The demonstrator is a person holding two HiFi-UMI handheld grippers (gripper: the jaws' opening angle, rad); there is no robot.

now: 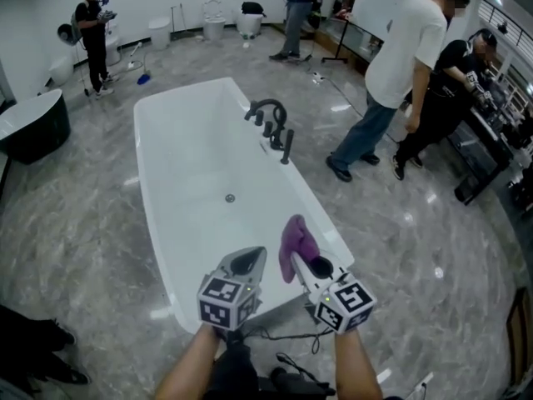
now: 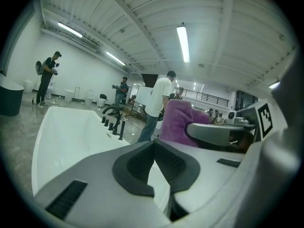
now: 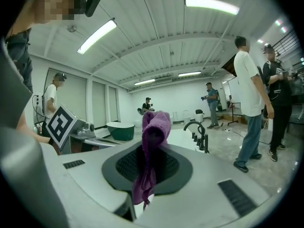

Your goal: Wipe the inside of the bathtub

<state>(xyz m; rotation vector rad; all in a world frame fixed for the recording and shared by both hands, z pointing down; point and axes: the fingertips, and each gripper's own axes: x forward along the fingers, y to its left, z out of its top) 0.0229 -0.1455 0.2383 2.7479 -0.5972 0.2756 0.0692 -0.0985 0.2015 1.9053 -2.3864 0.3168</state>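
Note:
A long white bathtub (image 1: 166, 152) stands on the marble floor, with a drain (image 1: 230, 197) in its bottom and a black faucet set (image 1: 271, 123) on its right rim. My right gripper (image 1: 301, 262) hovers over the tub's near end, shut on a purple cloth (image 1: 294, 242) that sticks up from its jaws; the cloth (image 3: 153, 141) hangs pinched between the pads in the right gripper view. To its left my left gripper (image 1: 247, 262) is shut with nothing in it, over the near rim. The left gripper view shows the cloth (image 2: 178, 120) and the tub (image 2: 66, 132).
Two people (image 1: 400, 73) stand close to the tub's right side near a whiteboard (image 1: 379, 7). Another person (image 1: 93, 36) stands far left, one (image 1: 296, 11) at the back. A dark tub (image 1: 33, 123) sits at left. Cables (image 1: 291, 336) trail by my feet.

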